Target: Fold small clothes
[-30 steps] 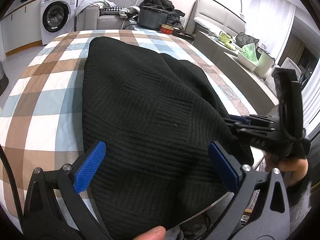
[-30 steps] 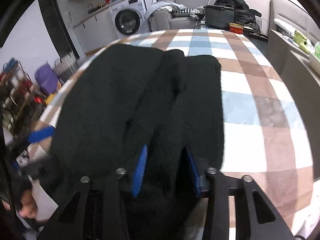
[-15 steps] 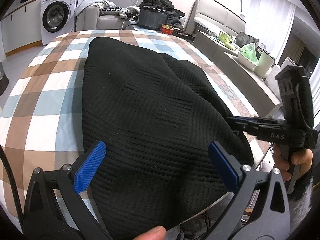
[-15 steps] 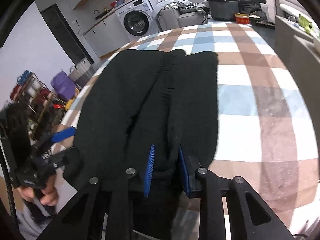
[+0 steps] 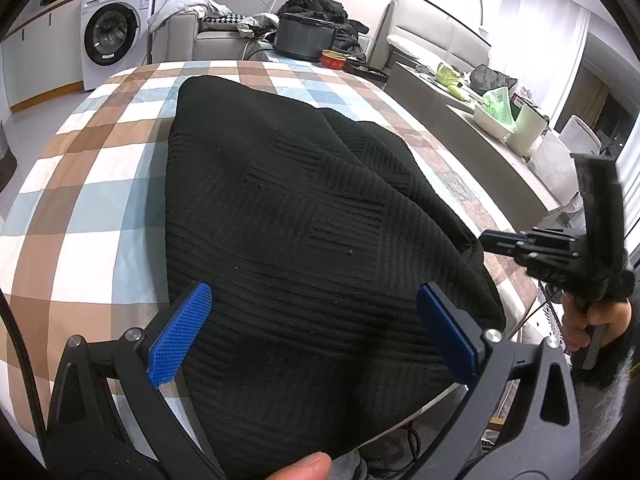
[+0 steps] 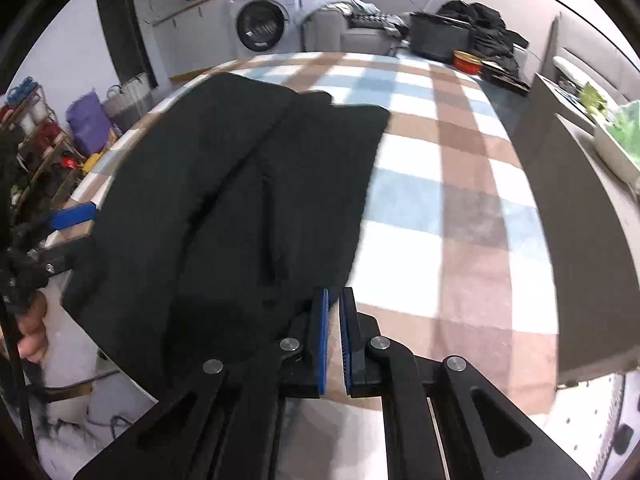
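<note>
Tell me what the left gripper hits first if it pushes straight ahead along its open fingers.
Most likely the black ribbed knit garment: it fills the space between and ahead of the left gripper, lying on the checked tablecloth. Depth is uncertain.

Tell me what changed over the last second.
The right gripper narrowed its jaws until nearly shut and slid to the right edge of the black knit garment; whether it pinches cloth is unclear. The left gripper stayed open over the hem; the garment stayed flat.

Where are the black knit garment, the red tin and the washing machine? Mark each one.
black knit garment (image 5: 304,220), left wrist view, middle of its ribbed top.
red tin (image 5: 333,59), left wrist view, its side wall.
washing machine (image 6: 262,30), right wrist view, its round door.
</note>
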{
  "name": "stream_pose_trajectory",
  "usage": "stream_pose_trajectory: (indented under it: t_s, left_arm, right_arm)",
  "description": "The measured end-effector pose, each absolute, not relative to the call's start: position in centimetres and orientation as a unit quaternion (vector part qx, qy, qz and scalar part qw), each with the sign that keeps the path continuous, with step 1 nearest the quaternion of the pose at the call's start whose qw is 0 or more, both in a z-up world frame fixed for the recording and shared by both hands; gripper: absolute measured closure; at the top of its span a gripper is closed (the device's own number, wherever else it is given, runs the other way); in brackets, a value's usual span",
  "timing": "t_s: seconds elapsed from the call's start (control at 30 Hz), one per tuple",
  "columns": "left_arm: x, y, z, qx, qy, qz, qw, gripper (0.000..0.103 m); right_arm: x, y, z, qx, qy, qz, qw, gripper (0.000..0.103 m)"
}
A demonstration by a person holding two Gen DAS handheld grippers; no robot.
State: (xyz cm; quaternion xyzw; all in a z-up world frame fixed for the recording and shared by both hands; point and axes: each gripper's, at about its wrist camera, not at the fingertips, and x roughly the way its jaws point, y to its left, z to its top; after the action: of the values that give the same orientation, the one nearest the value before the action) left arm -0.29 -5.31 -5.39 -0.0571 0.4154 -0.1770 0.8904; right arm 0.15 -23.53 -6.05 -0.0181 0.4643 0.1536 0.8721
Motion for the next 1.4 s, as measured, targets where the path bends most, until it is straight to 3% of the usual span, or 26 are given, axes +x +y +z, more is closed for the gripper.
stream_pose_trajectory:
  t_s: [0.13,0.3,0.47,0.53,0.63,0.67,0.7,0.73,0.8,1.0,1.2,1.3,1.37,1.4]
  left_arm:
    - [-0.2,-5.5,-5.6,-0.055,0.418,-0.176,0.890,0.001]
    - [-0.2,-5.5,-5.6,-0.053,0.417,-0.180,0.889,0.001]
    - [-0.2,-5.4,-5.6,-0.058,0.416,-0.178,0.890,0.001]
    - [-0.2,-5.3,-5.6,-0.060,0.417,-0.178,0.889,0.001]
    - [-0.1,-5.1,-5.5,-0.061,0.418,-0.177,0.889,0.001]
    - [-0.2,-5.1,-5.4,-0.062,0.416,-0.177,0.890,0.001]
    - [-0.2,-5.0,-5.3,-0.062,0.415,-0.177,0.890,0.001]
    - [-0.2,-4.8,-5.2,-0.064,0.414,-0.177,0.891,0.001]
    - [-0.2,-4.4,-4.9,-0.070,0.410,-0.174,0.893,0.001]
    - [-0.6,-2.3,-2.8,-0.102,0.384,-0.165,0.903,0.001]
    - [0.0,-1.6,-3.1,-0.110,0.395,-0.149,0.900,0.001]
    - [0.5,-1.9,-4.1,-0.108,0.410,-0.149,0.894,0.001]
    - [0.9,-2.2,-4.8,-0.103,0.416,-0.147,0.891,0.001]
    - [1.0,-2.3,-5.1,-0.102,0.419,-0.146,0.891,0.001]
  right_arm:
    - [-0.8,-23.9,-4.1,0.035,0.423,0.206,0.882,0.080]
    - [-0.3,-21.6,-5.4,0.049,0.473,0.220,0.852,0.077]
    - [-0.4,-20.9,-4.9,0.054,0.445,0.231,0.864,0.076]
    - [-0.4,-21.1,-4.6,0.096,0.420,0.251,0.867,0.062]
    - [0.5,-19.8,-6.4,0.131,0.432,0.304,0.839,0.060]
    - [0.8,-19.2,-7.1,0.128,0.440,0.303,0.835,0.062]
    - [0.9,-18.5,-7.7,0.119,0.444,0.300,0.836,0.072]
    - [1.0,-18.3,-7.9,0.115,0.443,0.304,0.836,0.088]
    - [0.5,-18.0,-7.2,0.113,0.424,0.311,0.843,0.097]
    - [-2.8,-20.2,-0.8,0.090,0.348,0.319,0.877,0.098]
    - [-2.6,-20.6,-3.9,-0.035,0.441,0.233,0.866,0.098]
    - [-1.8,-21.1,-4.8,-0.022,0.456,0.231,0.859,0.088]
    - [-1.6,-22.3,-4.0,0.013,0.440,0.239,0.865,0.077]
    - [-1.5,-23.0,-3.5,0.030,0.426,0.238,0.872,0.065]
